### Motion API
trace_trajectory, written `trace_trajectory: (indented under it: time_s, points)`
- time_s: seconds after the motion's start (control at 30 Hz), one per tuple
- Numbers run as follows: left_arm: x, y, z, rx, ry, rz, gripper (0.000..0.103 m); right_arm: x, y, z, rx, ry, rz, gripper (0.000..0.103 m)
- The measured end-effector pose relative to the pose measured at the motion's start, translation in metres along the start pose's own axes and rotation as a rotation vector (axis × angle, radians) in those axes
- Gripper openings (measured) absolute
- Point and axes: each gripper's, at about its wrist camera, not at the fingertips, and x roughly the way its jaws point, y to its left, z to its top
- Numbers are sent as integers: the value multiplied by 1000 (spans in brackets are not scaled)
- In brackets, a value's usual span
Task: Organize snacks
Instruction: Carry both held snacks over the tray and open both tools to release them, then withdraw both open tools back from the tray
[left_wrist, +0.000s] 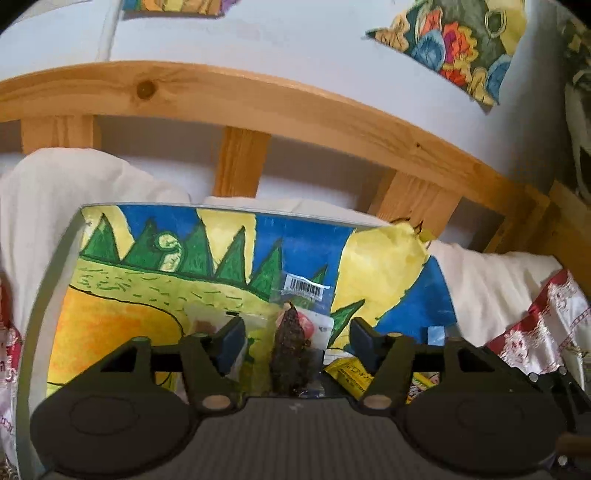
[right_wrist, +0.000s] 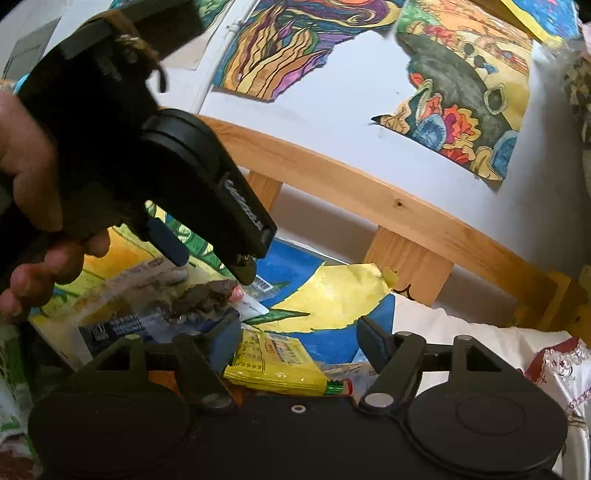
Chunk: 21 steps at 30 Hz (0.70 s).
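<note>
Wooden headboard (left_wrist: 258, 96) rails arch behind a painted board (left_wrist: 147, 266) lying on white bedding (left_wrist: 491, 273). On the board sit a clear packet of dark snack (left_wrist: 291, 354) and a yellow snack packet (right_wrist: 277, 363). A hand (right_wrist: 26, 177) tilts the left tool (left_wrist: 295, 332) down over the dark packet, released, jaws apart around it. The right tool (right_wrist: 299, 339) hangs released above the yellow packet.

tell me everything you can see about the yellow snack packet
The yellow snack packet is a flat, glossy pouch, plastic by its look, with red and dark print and a green-and-red end. It lies tilted among other snacks inside a box lined with a painted picture. It sits between the right tool's open fingers; no pad presses on it.
</note>
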Motion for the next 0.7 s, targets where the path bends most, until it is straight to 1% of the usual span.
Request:
trace_trajectory:
  time_s: [0.07, 0.13, 0.17, 0.4, 0.57, 0.63, 0.7]
  points:
    - [-10, 3, 0, -13, -23, 0, 80, -4, -3, 3, 22, -5, -1, 77]
    - [-20, 6, 0, -25, -39, 3, 83, -10, -6, 7, 47, -16, -3, 83]
    - [-25, 7, -1, -30, -45, 6, 84, -13, -9, 8, 62, -22, -6, 84]
    - [-63, 17, -5, -47, -91, 28, 94, -38, -25, 21, 171, -50, -17, 91]
    - [-88, 23, -9, -49, -115, 47, 100, -56, -31, 29, 207, -78, -27, 97]
    - [-98, 24, -11, -46, -129, 65, 102, -63, -32, 33, 215, -92, -29, 101]
    - [-108, 25, -13, -43, -142, 81, 102, -71, -32, 37, 223, -108, -33, 102]
